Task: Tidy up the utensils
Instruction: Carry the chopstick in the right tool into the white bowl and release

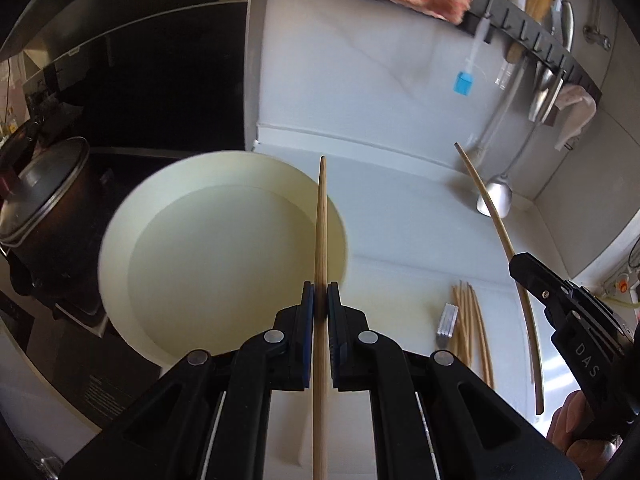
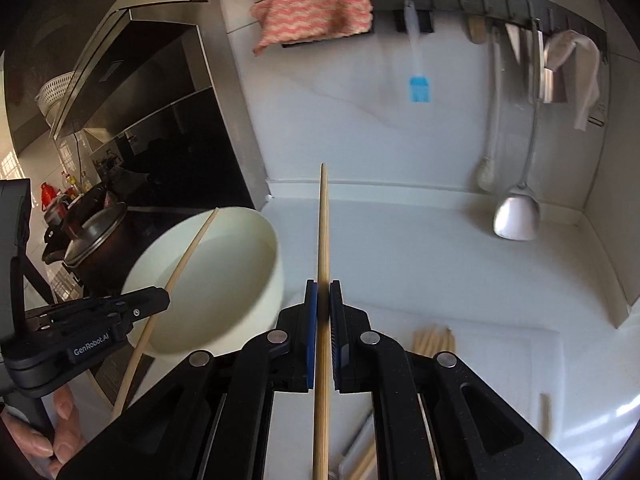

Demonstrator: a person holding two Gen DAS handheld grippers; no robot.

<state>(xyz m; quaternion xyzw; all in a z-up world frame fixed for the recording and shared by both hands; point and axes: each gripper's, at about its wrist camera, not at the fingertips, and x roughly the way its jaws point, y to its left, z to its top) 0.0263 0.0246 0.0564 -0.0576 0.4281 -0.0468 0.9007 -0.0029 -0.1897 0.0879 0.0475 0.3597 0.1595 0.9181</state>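
Two hand-held grippers above a white kitchen surface (image 1: pixel 400 224), each clamped on a single bamboo chopstick. Left hand-held gripper (image 1: pixel 321 300) pressed tight on its chopstick (image 1: pixel 322 216), long axis running straight ahead along the fingers, tip over the right rim of the cream bowl (image 1: pixel 224 264). Right hand-held gripper (image 2: pixel 323 300) likewise pinching its own chopstick (image 2: pixel 323 232), stick pointing forward toward the back wall, bowl off to its left. Seen from the left wrist, right chopstick slanting up and away from the other gripper's jaws; from the right wrist, left chopstick crossing the bowl's near side. Remaining chopsticks (image 1: pixel 470 320) bundled on the surface beside a small metal piece (image 1: pixel 448 320), below and between the two grippers, nearer the right hand. Rail of hanging utensils (image 2: pixel 500 4) along the wall, with ladle (image 2: pixel 516 216) and blue brush (image 2: pixel 420 88). Likely next: carrying both sticks to a holder, whose place cannot be told from here.
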